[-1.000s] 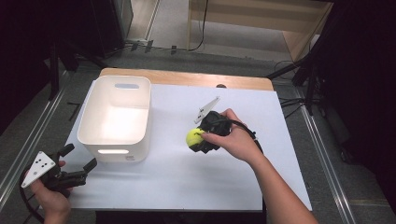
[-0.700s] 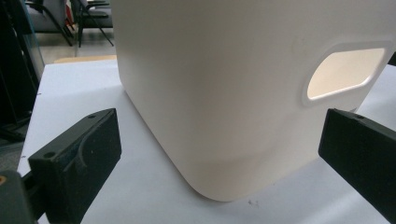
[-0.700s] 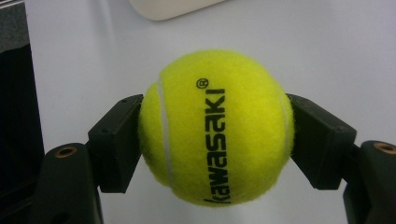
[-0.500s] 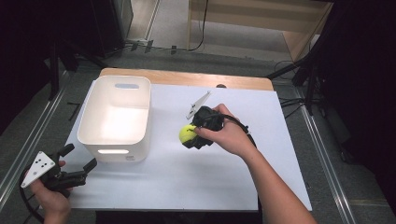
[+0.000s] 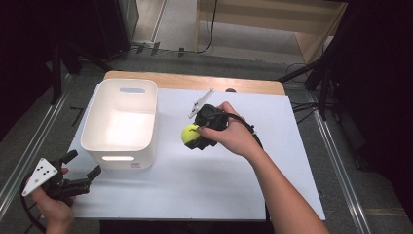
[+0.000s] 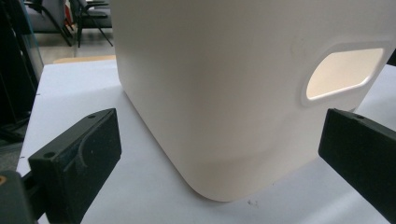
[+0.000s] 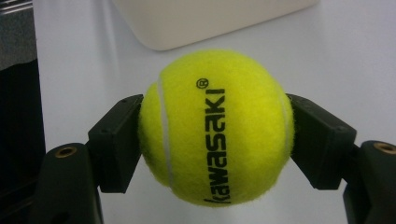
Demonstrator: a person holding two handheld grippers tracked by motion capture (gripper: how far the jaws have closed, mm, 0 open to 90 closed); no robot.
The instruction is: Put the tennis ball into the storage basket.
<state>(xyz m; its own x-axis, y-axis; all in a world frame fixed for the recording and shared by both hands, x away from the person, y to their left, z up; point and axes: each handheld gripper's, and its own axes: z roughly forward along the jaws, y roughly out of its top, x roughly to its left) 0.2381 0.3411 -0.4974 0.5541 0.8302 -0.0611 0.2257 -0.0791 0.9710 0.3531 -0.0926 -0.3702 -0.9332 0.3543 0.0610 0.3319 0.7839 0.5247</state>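
Right gripper view: the right gripper (image 7: pixel 215 135) had its jaws clamped on the tennis ball (image 7: pixel 215 127), w/ the ball snug between them, prob. so it wouldn't drop. The left gripper (image 6: pixel 224 154) had jaws wide apart, w/ the white bin (image 6: pixel 243 84) just ahead.

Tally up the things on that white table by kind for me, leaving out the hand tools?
Tennis ball: 1, yellow, clamped in the right gripper
Bin: 1, white, with handle cutouts
Total: 2
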